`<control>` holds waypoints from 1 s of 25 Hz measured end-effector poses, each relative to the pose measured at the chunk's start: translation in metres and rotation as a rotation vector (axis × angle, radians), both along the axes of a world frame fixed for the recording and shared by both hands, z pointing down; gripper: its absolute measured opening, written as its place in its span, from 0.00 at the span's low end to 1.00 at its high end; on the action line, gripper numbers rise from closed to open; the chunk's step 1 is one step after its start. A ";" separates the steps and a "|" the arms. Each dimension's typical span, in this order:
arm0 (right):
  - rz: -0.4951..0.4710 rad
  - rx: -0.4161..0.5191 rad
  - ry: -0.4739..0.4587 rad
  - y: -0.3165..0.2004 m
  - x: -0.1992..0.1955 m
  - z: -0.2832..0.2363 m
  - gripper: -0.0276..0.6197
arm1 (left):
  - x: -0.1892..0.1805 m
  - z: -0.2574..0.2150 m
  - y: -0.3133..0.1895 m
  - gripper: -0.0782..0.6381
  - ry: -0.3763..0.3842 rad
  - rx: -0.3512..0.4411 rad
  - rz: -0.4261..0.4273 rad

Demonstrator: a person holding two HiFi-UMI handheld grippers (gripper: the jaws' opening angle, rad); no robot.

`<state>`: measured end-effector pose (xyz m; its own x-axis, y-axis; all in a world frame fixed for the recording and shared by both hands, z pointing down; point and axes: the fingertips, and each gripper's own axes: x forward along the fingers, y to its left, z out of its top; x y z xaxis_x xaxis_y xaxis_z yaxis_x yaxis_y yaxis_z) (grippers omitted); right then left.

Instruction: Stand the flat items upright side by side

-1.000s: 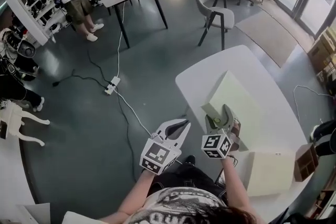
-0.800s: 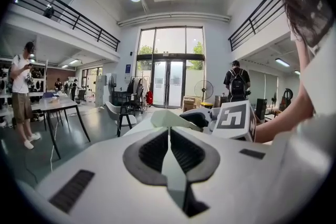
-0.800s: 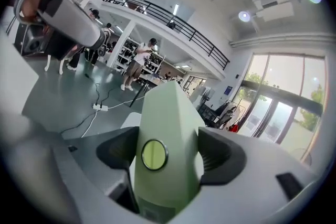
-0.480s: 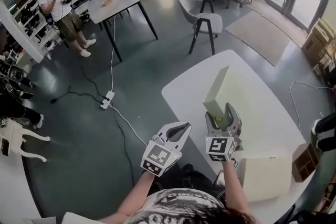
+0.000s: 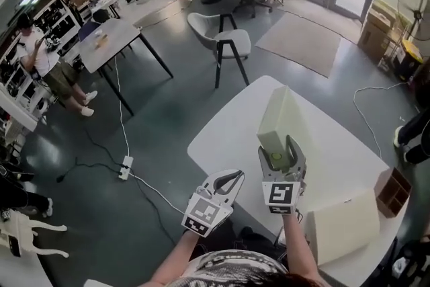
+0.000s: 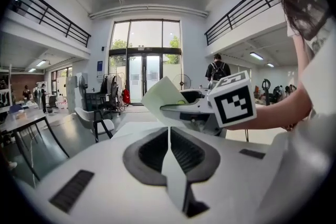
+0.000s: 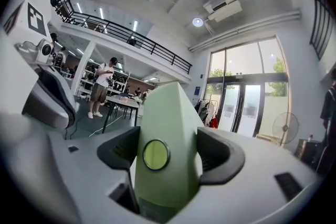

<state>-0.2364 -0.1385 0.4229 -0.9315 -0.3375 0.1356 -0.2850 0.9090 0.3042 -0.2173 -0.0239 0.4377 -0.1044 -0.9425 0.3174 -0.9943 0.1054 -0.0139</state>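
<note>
A pale green flat box with a round green button on its spine stands tilted up on the white table. My right gripper is shut on its near end, and the box fills the space between the pads. A second, cream flat box lies flat at the table's near right. My left gripper hangs off the table's near left edge, jaws shut with nothing in them. The left gripper view shows the green box held in the right gripper.
A small brown box sits at the table's right edge. Beyond the table are a grey chair, a rug and another table. A cable and power strip lie on the floor to the left. A person stands far left.
The green box has gone from lying flat to standing up on its edge in my right gripper. The left gripper stays shut beside it. The head view has swung.
</note>
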 end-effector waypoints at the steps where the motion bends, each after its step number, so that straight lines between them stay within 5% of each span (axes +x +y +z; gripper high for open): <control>1: 0.016 -0.002 -0.003 -0.004 -0.004 0.000 0.57 | -0.005 0.003 -0.004 0.14 -0.001 -0.007 0.019; 15: 0.198 -0.080 -0.179 -0.053 -0.085 -0.031 0.55 | -0.112 0.015 -0.029 0.14 0.006 -0.035 0.169; 25: 0.407 -0.175 -0.361 -0.094 -0.040 -0.042 0.55 | -0.119 0.022 -0.064 0.14 0.021 -0.034 0.347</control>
